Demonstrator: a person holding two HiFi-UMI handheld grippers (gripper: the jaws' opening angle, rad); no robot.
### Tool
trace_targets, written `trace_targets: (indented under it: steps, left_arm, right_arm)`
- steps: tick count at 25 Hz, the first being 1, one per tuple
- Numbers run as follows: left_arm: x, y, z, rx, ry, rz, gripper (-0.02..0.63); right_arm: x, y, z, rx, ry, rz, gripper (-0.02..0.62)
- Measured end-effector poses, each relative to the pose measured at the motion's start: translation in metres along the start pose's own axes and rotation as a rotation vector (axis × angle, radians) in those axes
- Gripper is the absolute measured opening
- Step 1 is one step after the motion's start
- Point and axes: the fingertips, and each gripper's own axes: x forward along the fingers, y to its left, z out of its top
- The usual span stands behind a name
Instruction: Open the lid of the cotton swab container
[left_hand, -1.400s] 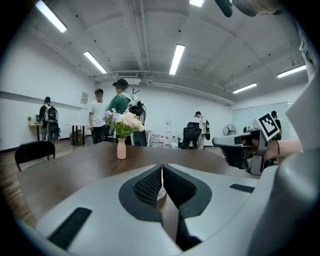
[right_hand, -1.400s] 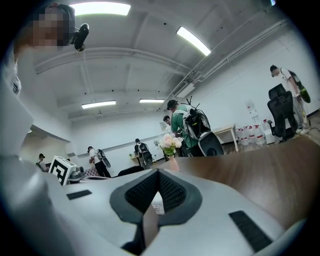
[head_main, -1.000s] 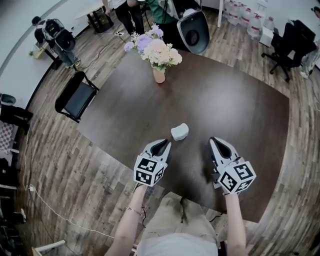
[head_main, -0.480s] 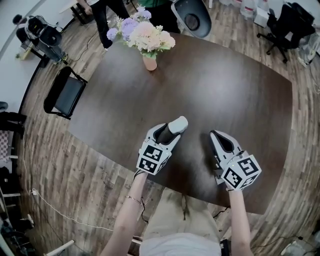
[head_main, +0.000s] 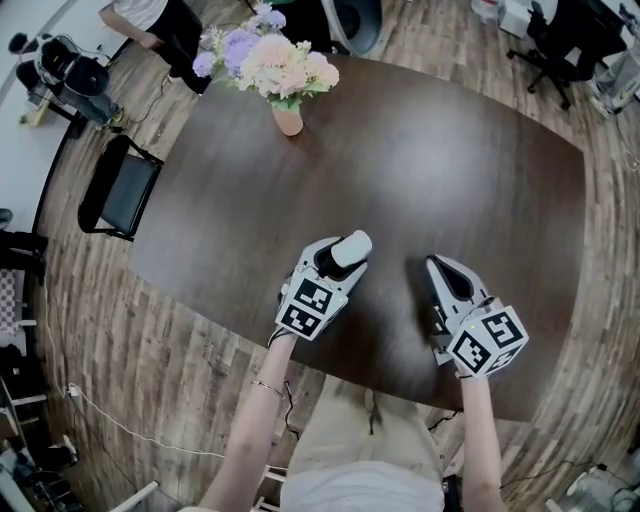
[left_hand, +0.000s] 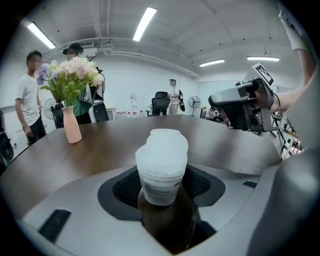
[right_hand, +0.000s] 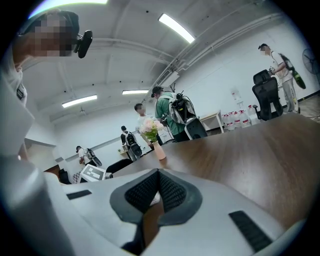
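Note:
The cotton swab container (head_main: 352, 246) is a small white tub with a white lid on top and a printed label on its side (left_hand: 161, 165). It stands on the dark table (head_main: 450, 150), between the jaws of my left gripper (head_main: 340, 254). Those jaws are opening, and the black pads (left_hand: 124, 187) flank the tub on both sides. My right gripper (head_main: 447, 272) hovers to the right of the tub, apart from it. In the right gripper view its jaws (right_hand: 157, 192) are shut with nothing between them.
A pink vase of flowers (head_main: 272, 65) stands at the table's far left. A black chair (head_main: 118, 190) sits on the wood floor to the left. People stand beyond the far end of the table. The near table edge runs just under both grippers.
My left gripper has moved forward to the tub and spread its jaws around it. The right gripper has hardly moved. The head view has shifted a little.

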Motion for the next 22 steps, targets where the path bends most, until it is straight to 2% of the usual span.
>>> trace_targets:
  steps: [6,12,16,22]
  left_arm:
    - [0.002,0.003,0.003,0.013,0.0,0.0,0.243]
    - [-0.002,-0.003,0.005,-0.004,0.019,-0.043,0.238]
    - [-0.011,-0.009,0.017,-0.007,0.002,-0.07,0.236]
    - [-0.035,-0.03,0.035,-0.006,0.014,-0.147,0.236]
  right_arm:
    - [0.0,-0.008,-0.001,0.01,-0.001,-0.017,0.021]
    - [0.001,-0.008,0.002,0.003,-0.001,-0.011,0.021]
    - [0.002,-0.005,0.008,-0.011,-0.008,0.002,0.021]
    - [-0.003,0.011,0.021,-0.058,-0.009,0.098,0.021]
